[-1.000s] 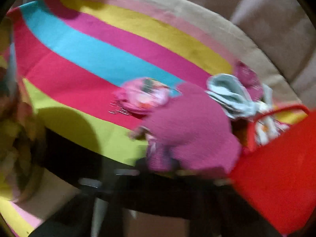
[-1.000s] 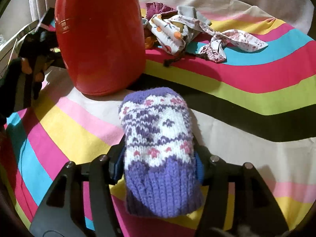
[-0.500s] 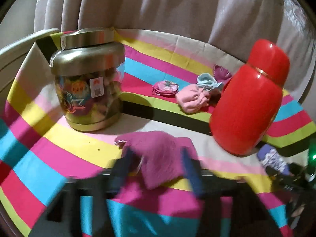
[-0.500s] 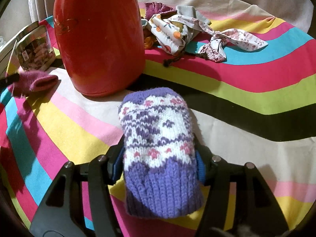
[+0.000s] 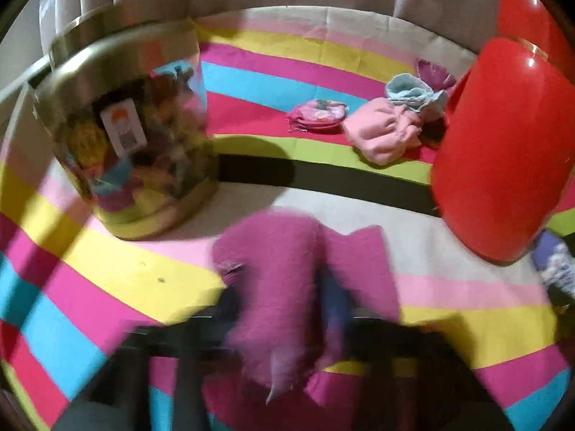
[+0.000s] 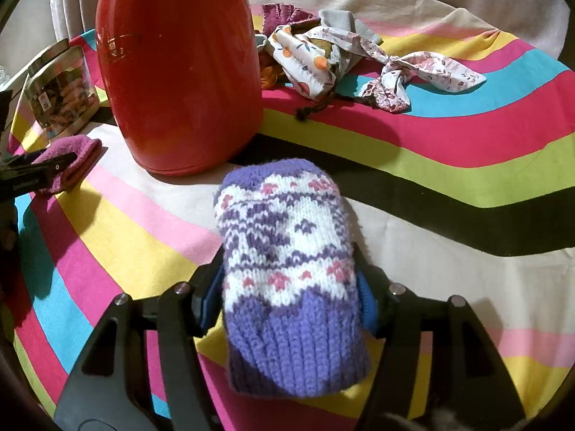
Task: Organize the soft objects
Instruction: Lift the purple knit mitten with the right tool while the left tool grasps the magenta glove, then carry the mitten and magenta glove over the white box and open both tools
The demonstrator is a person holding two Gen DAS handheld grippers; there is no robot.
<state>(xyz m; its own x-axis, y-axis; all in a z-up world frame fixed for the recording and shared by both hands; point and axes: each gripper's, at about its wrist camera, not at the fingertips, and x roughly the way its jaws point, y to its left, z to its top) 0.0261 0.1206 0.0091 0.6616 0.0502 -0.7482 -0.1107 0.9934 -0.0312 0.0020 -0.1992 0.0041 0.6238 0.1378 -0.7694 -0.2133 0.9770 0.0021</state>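
My left gripper (image 5: 284,298) is shut on a magenta knit piece (image 5: 280,269) and holds it low over the striped cloth; the view is blurred. It also shows in the right wrist view (image 6: 68,161) at far left. My right gripper (image 6: 291,287) is shut on a purple and white knit mitten (image 6: 287,258), held just above the cloth. More soft items lie at the back: a pink mitten (image 5: 384,136), a pale blue piece (image 5: 413,93), a small pink pouch (image 5: 320,115), and floral fabric pieces (image 6: 359,61).
A tall red flask (image 6: 179,72) stands between the two grippers; it shows at right in the left wrist view (image 5: 503,151). A glass jar with a metal lid (image 5: 133,136) stands at left. The striped cloth (image 6: 467,143) covers the table; curtains hang behind.
My left gripper has swung back from the far pile with the magenta piece and now moves it lower and closer to the jar. The right gripper and mitten have stayed still.
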